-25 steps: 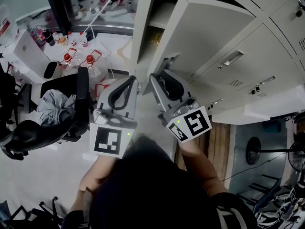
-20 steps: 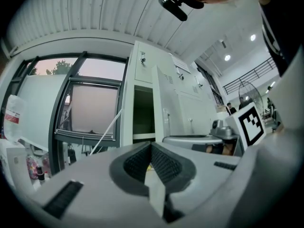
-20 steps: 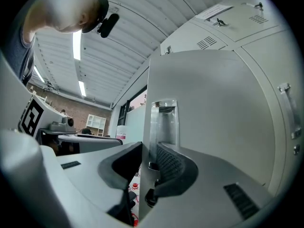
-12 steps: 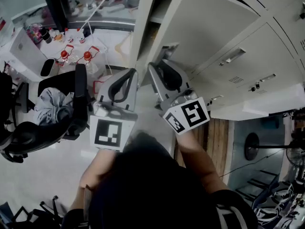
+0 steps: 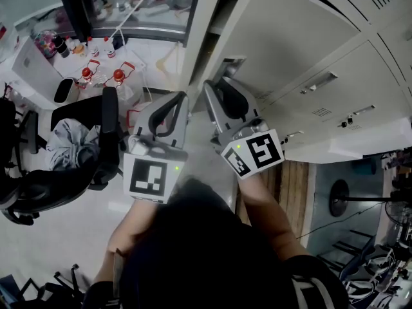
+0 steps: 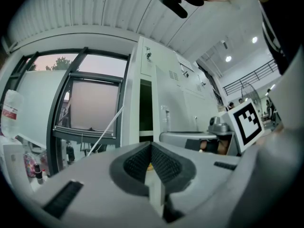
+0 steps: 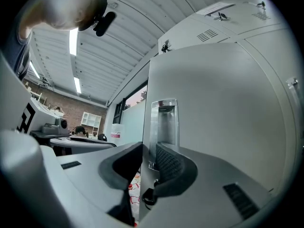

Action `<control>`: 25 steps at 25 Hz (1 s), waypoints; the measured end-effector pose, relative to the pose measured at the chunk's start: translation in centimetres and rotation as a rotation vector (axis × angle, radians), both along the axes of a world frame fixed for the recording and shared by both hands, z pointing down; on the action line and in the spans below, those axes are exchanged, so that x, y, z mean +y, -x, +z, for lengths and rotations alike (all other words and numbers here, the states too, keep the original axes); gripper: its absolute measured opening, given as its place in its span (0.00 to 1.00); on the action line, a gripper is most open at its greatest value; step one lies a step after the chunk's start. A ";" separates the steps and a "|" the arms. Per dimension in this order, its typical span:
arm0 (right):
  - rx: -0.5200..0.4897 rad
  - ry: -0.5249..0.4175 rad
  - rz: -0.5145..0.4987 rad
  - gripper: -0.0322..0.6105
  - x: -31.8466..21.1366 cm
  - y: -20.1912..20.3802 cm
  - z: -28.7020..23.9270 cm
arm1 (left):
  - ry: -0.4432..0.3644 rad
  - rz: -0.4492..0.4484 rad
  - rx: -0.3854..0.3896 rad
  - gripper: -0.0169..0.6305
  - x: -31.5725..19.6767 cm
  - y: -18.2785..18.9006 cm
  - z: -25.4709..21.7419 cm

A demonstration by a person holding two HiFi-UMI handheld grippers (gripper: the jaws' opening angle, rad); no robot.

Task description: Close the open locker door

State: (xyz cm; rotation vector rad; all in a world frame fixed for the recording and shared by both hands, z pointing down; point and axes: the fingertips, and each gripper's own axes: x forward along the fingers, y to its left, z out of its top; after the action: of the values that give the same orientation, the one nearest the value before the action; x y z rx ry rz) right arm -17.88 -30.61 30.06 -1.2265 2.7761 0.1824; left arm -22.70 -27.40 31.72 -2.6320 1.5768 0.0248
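Head view, nearest: left gripper (image 6: 151,145) clenched on nothing, at 9 o'clock of right gripper (image 7: 148,152) | right: clamped across free edge of locker door (image 5: 290,40), pads either side, below handle recess (image 7: 164,120) | door: ajar, angled out toward 1 o'clock | farther, 12 o'clock: dark open compartment (image 6: 146,106)

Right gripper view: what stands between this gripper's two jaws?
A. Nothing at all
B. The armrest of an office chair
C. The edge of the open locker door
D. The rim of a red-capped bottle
C: the free edge of the open locker door, beside its recessed handle, stands between the pads of the right gripper, whose jaws have just been closing.
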 end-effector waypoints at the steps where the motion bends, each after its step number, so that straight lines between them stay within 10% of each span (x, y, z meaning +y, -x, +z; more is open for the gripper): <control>1: 0.000 0.000 0.003 0.20 -0.2 0.0 0.0 | 0.001 -0.001 0.004 0.03 -0.2 0.1 0.0; 25: 0.014 0.013 0.045 0.18 -3.3 0.6 0.0 | 0.010 0.017 0.002 0.03 -3.1 0.7 0.3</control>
State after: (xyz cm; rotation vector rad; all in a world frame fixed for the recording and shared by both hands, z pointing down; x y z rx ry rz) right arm -18.50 -33.93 30.08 -1.2959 2.7678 0.1779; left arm -23.42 -30.47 32.03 -2.6541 1.5590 0.0212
